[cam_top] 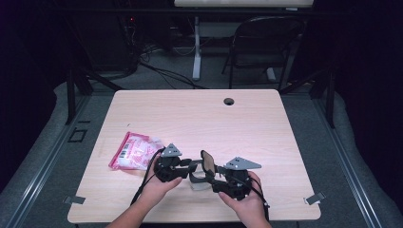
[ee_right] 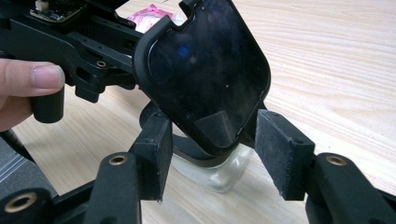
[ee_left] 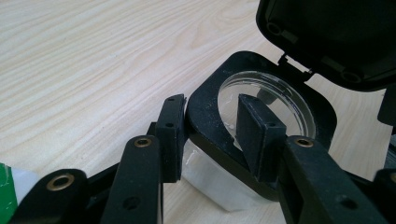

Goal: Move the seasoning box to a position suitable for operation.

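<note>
Near the front edge of the table, with a pink packet lying well off to the left, we had both tools crowded round one small clear jar that stood on the wood.

Our biggest worry was the jar itself. It looked light and stood free on a smooth top, so any uneven push from either side could have tipped it or skidded it toward the near edge.

The left gripper stood about half open, one pad against the outside of the black collar and the other over the mouth. We could not tell whether the pads were actually pinching the collar. If they were not, nothing steadied the jar.

The hinged black lid was raised almost upright. The right gripper had its jaws spread about as wide as the lid, one on each side of its lower end, and we could not tell whether they pressed on it. A pull there with the base unheld would, we judged, have lifted or toppled the whole jar rather than swung the lid. A twist could have strained the small hinge.

The two tools also sat very close together, so a careless move could have knocked one set of jaws against the other.
</note>
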`<state>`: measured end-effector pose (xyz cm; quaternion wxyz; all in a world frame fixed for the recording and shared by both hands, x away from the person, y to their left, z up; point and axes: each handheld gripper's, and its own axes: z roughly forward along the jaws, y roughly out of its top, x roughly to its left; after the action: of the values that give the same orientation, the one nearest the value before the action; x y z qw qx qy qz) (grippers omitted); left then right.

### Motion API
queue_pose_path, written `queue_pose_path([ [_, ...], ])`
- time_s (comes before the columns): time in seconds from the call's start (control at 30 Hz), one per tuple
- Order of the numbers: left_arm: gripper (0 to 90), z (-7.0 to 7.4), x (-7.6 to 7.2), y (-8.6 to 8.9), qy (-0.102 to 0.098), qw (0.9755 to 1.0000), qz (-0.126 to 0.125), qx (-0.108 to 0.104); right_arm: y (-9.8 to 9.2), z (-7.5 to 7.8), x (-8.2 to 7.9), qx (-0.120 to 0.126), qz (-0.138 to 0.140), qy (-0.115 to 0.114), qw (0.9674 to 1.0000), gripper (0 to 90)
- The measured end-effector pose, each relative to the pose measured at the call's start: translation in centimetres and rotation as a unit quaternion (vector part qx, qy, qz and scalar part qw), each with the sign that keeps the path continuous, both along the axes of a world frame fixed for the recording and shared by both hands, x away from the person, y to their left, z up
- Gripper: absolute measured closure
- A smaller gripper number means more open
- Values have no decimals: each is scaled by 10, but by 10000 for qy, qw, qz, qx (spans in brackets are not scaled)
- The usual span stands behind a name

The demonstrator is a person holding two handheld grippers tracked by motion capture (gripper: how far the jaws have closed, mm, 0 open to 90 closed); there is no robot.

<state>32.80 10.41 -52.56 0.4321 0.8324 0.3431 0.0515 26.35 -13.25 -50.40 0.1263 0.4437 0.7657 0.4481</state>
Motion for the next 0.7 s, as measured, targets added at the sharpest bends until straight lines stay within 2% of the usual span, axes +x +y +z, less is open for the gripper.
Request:
queue_pose_path([
  [0.33, 636, 0, 0, 0, -33, 10000, 27, 29, -12, -4, 3, 20, -133, 71, 9999, 469],
  [0.57, 637, 0, -1, -1, -63, 10000, 71, 17, -19, -7, 6, 146, -110, 177, 9997, 477],
  [0.7, 636, -1, -1, 0, -36, 10000, 22, -31, -23, -8, 7, 132, -50, 221, 9997, 505],
])
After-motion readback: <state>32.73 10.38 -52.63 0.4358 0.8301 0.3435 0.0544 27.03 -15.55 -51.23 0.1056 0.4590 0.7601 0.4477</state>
